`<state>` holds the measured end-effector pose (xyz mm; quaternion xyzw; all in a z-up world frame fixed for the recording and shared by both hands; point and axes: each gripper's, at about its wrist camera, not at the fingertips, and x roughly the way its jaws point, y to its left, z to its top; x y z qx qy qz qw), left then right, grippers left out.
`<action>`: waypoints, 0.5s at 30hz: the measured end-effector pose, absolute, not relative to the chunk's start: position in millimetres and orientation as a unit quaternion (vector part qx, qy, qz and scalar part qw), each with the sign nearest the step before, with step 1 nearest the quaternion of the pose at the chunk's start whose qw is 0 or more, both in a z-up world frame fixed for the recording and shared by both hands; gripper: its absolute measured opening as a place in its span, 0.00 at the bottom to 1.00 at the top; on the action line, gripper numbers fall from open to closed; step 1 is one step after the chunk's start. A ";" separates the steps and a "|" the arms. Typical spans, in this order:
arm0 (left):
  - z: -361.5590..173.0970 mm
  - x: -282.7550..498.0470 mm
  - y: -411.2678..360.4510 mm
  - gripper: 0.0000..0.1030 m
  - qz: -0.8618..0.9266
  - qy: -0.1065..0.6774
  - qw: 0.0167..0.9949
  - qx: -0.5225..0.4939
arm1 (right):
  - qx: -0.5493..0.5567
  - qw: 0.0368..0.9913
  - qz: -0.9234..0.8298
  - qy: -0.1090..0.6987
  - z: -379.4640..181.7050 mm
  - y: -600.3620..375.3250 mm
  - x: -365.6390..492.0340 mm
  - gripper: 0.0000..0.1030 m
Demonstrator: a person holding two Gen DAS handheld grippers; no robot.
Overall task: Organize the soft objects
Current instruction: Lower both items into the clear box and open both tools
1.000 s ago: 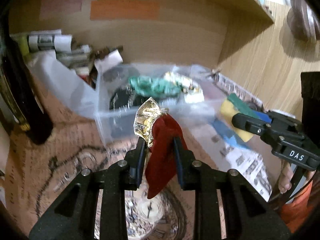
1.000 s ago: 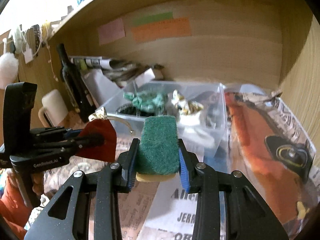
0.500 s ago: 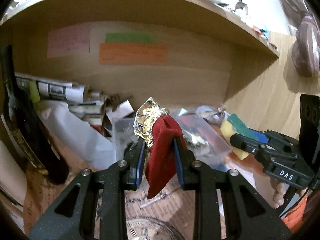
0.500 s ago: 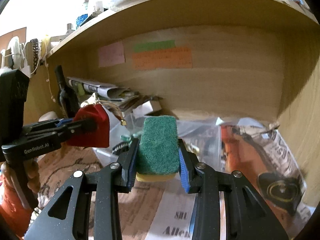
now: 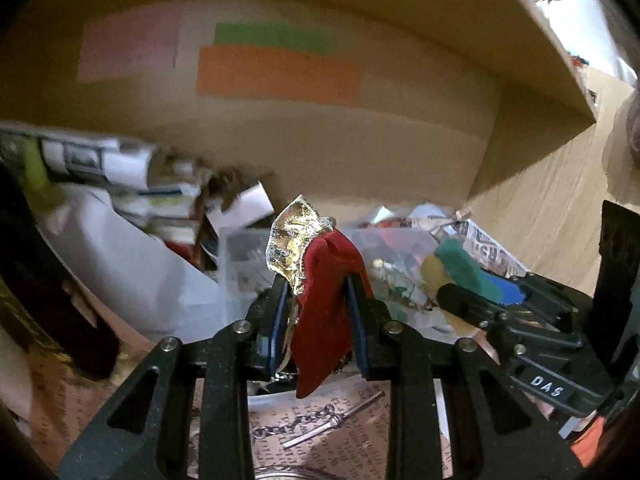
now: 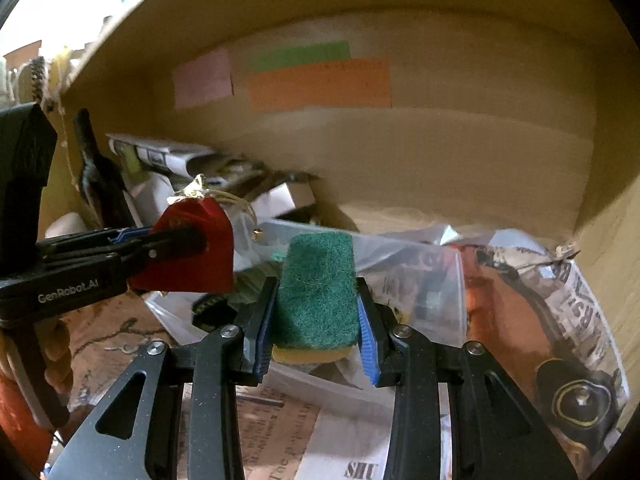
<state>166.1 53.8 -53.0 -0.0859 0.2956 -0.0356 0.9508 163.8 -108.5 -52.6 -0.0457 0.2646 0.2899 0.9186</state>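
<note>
My left gripper [image 5: 316, 296] is shut on a red velvet pouch [image 5: 324, 308] with a gold foil top [image 5: 292, 236]; it hangs between the jaws. The pouch also shows in the right wrist view [image 6: 188, 252], held by the left gripper [image 6: 192, 240]. My right gripper [image 6: 316, 312] is shut on a green and yellow sponge [image 6: 316, 292], which also shows in the left wrist view [image 5: 460, 268]. Both are held above the clear plastic bin [image 6: 400, 264], whose contents are mostly hidden behind them.
A wooden shelf back wall carries pink, green and orange paper labels [image 5: 276, 72]. A dark bottle [image 6: 96, 172], rolled papers [image 5: 92, 156] and a white bag [image 5: 132, 264] crowd the left. Printed newspaper [image 6: 560, 300] lies on the right. The wooden side wall [image 5: 552, 208] stands close right.
Both grippers have risen and tilted up with their loads, so the bin has dropped low in view and the back wall fills the frames. Both grips are unchanged.
</note>
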 end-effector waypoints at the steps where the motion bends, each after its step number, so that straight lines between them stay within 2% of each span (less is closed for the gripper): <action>1: -57.3 170.5 53.2 0.26 -0.038 0.303 0.948 -0.086 | -0.049 0.917 0.289 0.271 -56.0 -106.9 166.3 0.32; 12: -89.1 195.8 51.5 0.27 -0.039 0.352 0.931 -0.089 | -0.076 0.901 0.289 0.313 -82.5 -93.6 179.3 0.32; 15: -96.3 197.4 54.0 0.33 -0.039 0.364 0.926 -0.098 | -0.083 0.901 0.287 0.316 -85.6 -90.3 178.7 0.33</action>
